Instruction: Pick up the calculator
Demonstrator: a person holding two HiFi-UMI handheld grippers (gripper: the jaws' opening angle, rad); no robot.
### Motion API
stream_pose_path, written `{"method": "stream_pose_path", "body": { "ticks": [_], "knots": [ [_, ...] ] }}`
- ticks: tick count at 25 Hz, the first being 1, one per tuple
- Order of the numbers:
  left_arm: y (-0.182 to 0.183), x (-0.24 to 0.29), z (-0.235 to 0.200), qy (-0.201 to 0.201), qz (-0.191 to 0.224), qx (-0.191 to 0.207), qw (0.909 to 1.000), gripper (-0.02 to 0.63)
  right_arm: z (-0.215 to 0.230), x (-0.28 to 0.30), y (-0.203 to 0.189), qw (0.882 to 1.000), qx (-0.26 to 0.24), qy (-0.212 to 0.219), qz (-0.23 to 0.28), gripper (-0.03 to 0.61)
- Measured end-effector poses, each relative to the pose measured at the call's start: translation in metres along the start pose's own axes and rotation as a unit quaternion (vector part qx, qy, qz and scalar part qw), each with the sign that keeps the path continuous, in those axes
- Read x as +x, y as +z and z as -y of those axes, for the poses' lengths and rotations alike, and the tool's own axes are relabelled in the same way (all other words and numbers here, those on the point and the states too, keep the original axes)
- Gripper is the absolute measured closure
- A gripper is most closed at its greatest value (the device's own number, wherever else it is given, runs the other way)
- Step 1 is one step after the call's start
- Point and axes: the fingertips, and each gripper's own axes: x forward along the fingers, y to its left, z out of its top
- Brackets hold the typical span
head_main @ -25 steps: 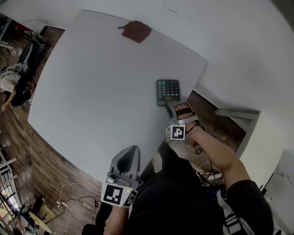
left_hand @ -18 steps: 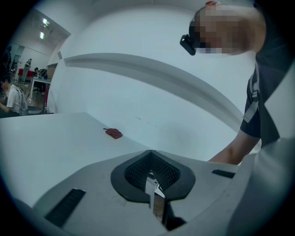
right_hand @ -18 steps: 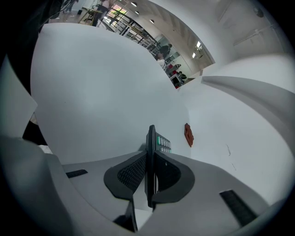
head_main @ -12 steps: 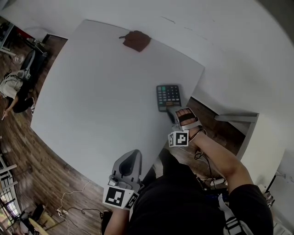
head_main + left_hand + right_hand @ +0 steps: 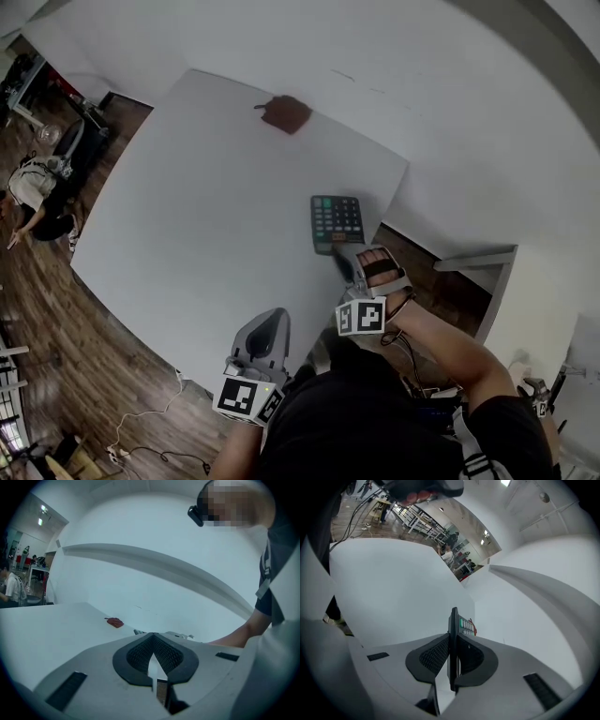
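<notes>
The dark calculator (image 5: pixel 337 223) with rows of keys hangs above the right part of the white table (image 5: pixel 206 187), held by its near edge. My right gripper (image 5: pixel 339 255) is shut on it. In the right gripper view the calculator (image 5: pixel 453 620) stands on edge between the two pads, its keys facing right. My left gripper (image 5: pixel 271 317) hovers at the table's near edge, shut and holding nothing. In the left gripper view the left gripper (image 5: pixel 152 637) points level across the tabletop.
A small brown cloth-like object (image 5: pixel 286 113) lies near the table's far edge, by the white wall; it also shows as the brown object (image 5: pixel 114 622). A person (image 5: pixel 33 187) stands on the wooden floor at the far left. A low white ledge (image 5: pixel 473 261) sits right of the table.
The right gripper has risen with the calculator, which has left the tabletop. The left gripper has stayed nearly in place.
</notes>
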Motion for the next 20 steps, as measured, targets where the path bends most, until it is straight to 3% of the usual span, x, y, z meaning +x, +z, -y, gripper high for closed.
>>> {"method": "stream_pose_path", "body": {
  "ticks": [10,20],
  "knots": [
    [0.019,-0.029,0.014,-0.005,0.031,0.018,0.9993,0.607,0.031,-0.098,0.073,1.000,-0.002,-0.020,0.018,0.526],
    [0.030,-0.072,0.023,-0.009,0.066,0.020,0.9976,0.607,0.025,-0.157,0.129,0.999,-0.010,-0.032,0.042,0.526]
  ]
}}
